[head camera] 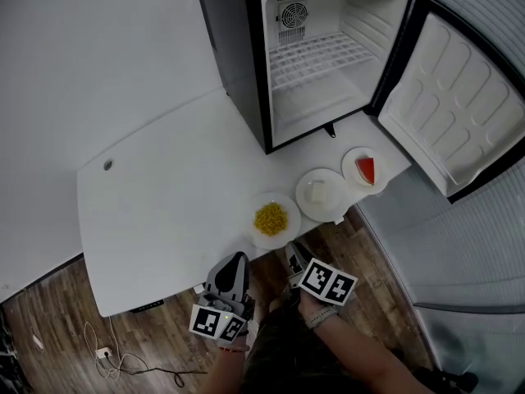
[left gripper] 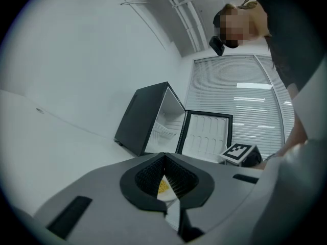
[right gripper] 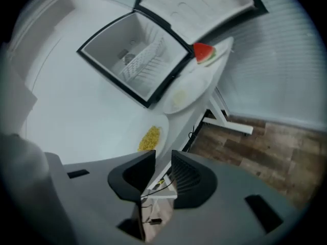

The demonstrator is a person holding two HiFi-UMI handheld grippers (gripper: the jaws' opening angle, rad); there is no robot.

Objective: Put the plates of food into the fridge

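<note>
White table [head camera: 164,179] carried a black mini fridge [head camera: 234,64] at its far end, door [head camera: 459,113] wide open to the right, wire shelf [head camera: 316,56] inside. Three plates sat in a row along the table's near edge, in front of the fridge, not in it. From the person outward: corn plate [head camera: 272,219], middle plate [head camera: 321,194] w/ a pale block, watermelon plate [head camera: 364,170] nearest the door. Both grippers hung off the table's near edge, over wood floor [head camera: 49,318]. L gripper [left gripper: 164,156]: fingers pressed together at the tips, nothing b/w them. R gripper [right gripper: 163,154]: fingers partly spread, nothing b/w them, corn plate just ahead.
</note>
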